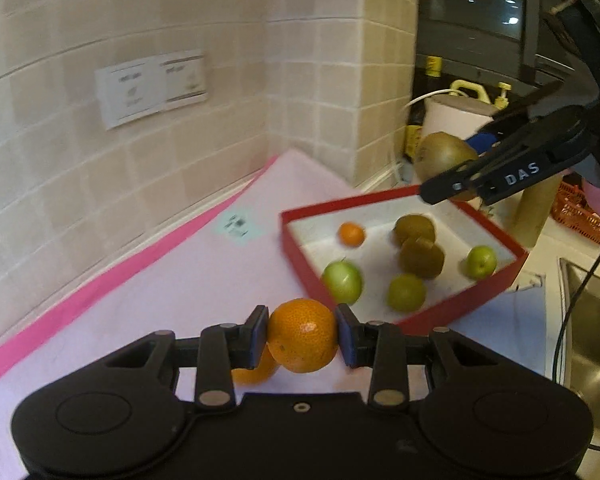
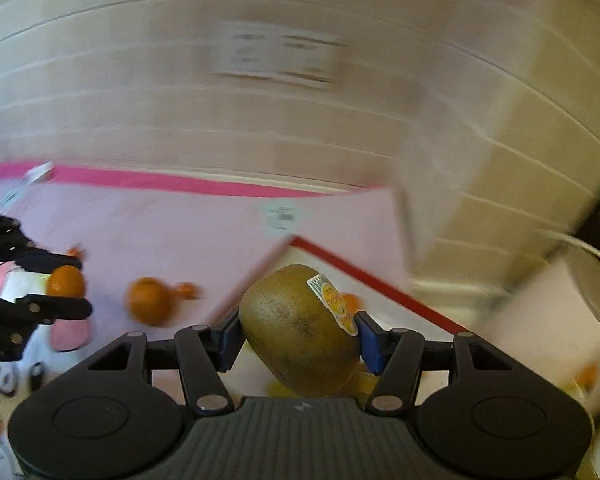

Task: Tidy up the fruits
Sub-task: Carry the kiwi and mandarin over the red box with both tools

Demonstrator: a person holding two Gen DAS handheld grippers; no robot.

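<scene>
My left gripper point(image 1: 302, 334) is shut on an orange mandarin point(image 1: 302, 335) and holds it above the pink mat point(image 1: 172, 280), just short of the red box point(image 1: 460, 304). Another mandarin point(image 1: 256, 372) lies under it on the mat. The box holds a small mandarin point(image 1: 351, 234), two kiwis point(image 1: 420, 256) and three green fruits point(image 1: 342, 282). My right gripper point(image 2: 298, 334) is shut on a brown kiwi point(image 2: 300, 332) with a sticker. It shows in the left wrist view point(image 1: 444, 158) above the box's far corner. The right view is blurred.
A tiled wall point(image 1: 140, 80) with sockets runs behind the mat. A steel sink point(image 1: 592, 320) lies right of the box. A white appliance point(image 1: 456, 118), yellow bottles and an orange basket point(image 1: 576, 212) stand behind. Loose mandarins point(image 2: 150, 300) lie on the mat in the right view.
</scene>
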